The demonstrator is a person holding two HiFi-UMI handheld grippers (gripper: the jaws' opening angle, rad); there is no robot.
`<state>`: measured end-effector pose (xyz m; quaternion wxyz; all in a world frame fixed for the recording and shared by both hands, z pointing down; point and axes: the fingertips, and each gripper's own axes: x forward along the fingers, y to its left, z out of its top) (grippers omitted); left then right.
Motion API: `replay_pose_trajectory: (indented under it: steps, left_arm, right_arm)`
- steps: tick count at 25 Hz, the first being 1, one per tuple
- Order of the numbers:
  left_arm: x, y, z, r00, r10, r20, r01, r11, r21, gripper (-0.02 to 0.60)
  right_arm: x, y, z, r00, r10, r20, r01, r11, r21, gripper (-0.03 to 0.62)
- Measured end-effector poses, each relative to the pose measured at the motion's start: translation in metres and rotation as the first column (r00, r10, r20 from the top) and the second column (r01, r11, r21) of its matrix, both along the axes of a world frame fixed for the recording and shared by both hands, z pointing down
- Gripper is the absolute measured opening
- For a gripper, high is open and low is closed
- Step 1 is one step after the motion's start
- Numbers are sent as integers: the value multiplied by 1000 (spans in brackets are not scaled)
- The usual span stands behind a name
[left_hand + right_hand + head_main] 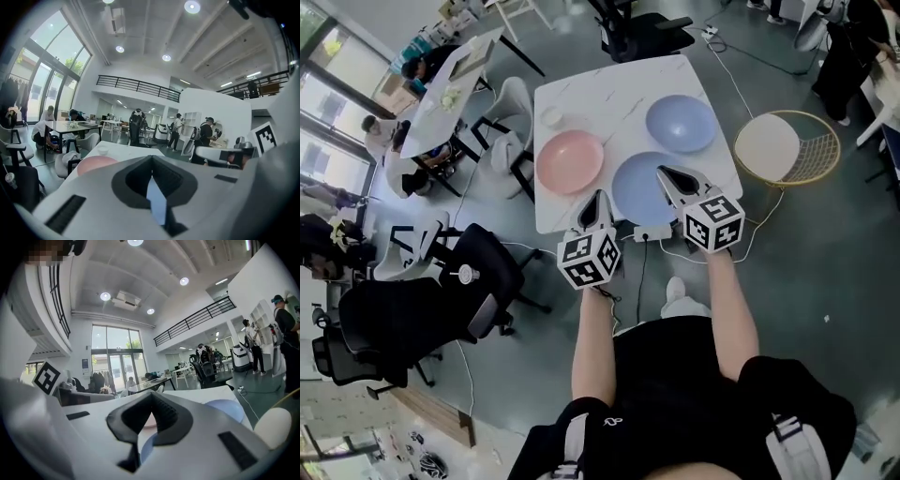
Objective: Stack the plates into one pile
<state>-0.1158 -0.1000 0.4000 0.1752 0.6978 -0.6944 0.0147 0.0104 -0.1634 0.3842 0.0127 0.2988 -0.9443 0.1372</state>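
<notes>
3 plates lie apart on the table [581, 94], nothing stacked yet. The pink plate [570, 161] sits by the left edge, about mid-depth. The far blue plate [682, 123] is twd the far right corner. The near blue plate [636, 192] is at the near edge, right of centre. A small white cup [551, 116] stands near the far left corner, not part of the pile.

Both grippers are clenched on nothing. Tips of the left gripper [597, 199] are at the near edge, betw. the pink plate & the near blue plate. Tips of the right gripper [668, 174] are over the near blue plate's right part; can't tell if they touch it.

Step in hand, prob.: approach for the 1st pick.
- Open the jaws ahead of the rim, not on it.
- Come in low and near level, one jaw under the lip & one over, and bite the rim only.
- The near blue plate looks the easiest, since its rim is right at the near edge.
- Steady it w/ the other gripper if it skates.
- Set it down centred on the next plate and let go low.

Plates are round & shallow w/ a low upturned rim and a smooth matte finish, maybe plastic or glazed ceramic. The table top is white w/ faint grey veining, smooth & hard, so it's likely slippery under a nudged plate.
</notes>
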Motion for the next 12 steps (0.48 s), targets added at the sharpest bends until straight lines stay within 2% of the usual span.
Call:
replay_pose_trajectory:
  steps: [3,7,9,12]
  left_arm:
    - [16,-27,4,1000,-16,-22,15,1000,-26,15]
    - [49,-53,23,1000,17,-9,-17,998,-61,15]
    - [50,-57,38,1000,22,3,-22,996,-88,15]
    - [41,-54,62,1000,-10,1,10,990,-140,15]
  right_arm:
    - [17,-21,5,1000,-8,-26,8,1000,6,8]
    - [51,-53,30,999,38,-16,-39,997,-65,8]
    - [50,-63,40,999,42,6,-41,994,-100,8]
    - [38,-62,54,1000,10,-11,-11,993,-116,8]
